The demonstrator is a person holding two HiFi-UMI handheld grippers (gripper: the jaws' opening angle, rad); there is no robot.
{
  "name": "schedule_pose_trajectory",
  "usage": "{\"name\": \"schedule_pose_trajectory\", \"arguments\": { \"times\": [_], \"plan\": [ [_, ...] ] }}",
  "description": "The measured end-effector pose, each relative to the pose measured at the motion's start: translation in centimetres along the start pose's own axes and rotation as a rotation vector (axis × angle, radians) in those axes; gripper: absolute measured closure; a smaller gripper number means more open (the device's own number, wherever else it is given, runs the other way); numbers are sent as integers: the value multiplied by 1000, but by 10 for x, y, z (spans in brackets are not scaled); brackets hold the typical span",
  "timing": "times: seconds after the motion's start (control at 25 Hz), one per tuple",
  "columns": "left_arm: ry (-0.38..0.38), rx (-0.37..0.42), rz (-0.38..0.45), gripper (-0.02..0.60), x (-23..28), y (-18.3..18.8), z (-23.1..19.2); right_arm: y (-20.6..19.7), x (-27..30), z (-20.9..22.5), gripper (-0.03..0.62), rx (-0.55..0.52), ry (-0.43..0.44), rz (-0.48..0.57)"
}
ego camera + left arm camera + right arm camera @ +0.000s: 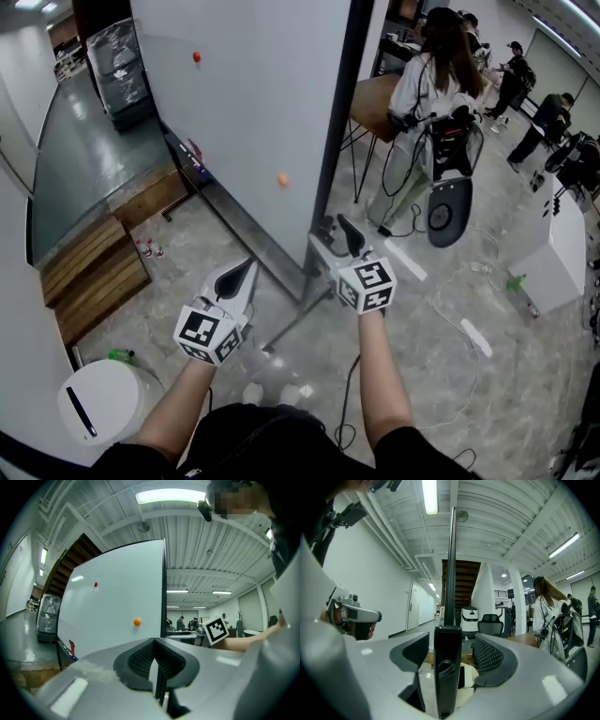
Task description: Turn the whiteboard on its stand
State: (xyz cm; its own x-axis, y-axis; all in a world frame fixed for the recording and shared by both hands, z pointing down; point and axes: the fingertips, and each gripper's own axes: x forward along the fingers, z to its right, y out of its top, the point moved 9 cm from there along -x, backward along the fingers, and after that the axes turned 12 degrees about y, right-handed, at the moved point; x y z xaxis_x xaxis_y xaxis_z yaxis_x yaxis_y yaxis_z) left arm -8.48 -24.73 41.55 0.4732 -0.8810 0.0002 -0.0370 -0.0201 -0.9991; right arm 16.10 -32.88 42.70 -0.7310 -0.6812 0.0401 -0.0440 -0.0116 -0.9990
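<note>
1 gripper is in the useful spot: the right gripper (337, 234), lower center of the head view, has its jaws spread wide. The black side frame (451, 573) of the whiteboard (253, 112) stands between them. Neither pad presses on it, so that's no grip.

The left gripper (239, 277), lower left, has its jaws closed together on nothing and points at the white face without touching it.

The board fills the upper center, upright on its stand (292, 323), with an orange magnet (282, 179) and a red magnet (196, 57) on it.

My read: nothing's clamped, and I can't tell how much of the turn is done. If any is left, the right jaws need to close on that edge and swing it.
</note>
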Motion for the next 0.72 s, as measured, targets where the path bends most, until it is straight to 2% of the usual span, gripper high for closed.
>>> {"name": "schedule_pose_trajectory", "arguments": {
  "times": [0.48, 0.72],
  "plan": [
    [79, -4, -8, 580, -1, 0, -10, -1, 27, 9, 295, -26, 82, -20],
    [94, -1, -9, 580, 1, 0, -9, -1, 30, 8, 402, -36, 123, -23]
  ]
}}
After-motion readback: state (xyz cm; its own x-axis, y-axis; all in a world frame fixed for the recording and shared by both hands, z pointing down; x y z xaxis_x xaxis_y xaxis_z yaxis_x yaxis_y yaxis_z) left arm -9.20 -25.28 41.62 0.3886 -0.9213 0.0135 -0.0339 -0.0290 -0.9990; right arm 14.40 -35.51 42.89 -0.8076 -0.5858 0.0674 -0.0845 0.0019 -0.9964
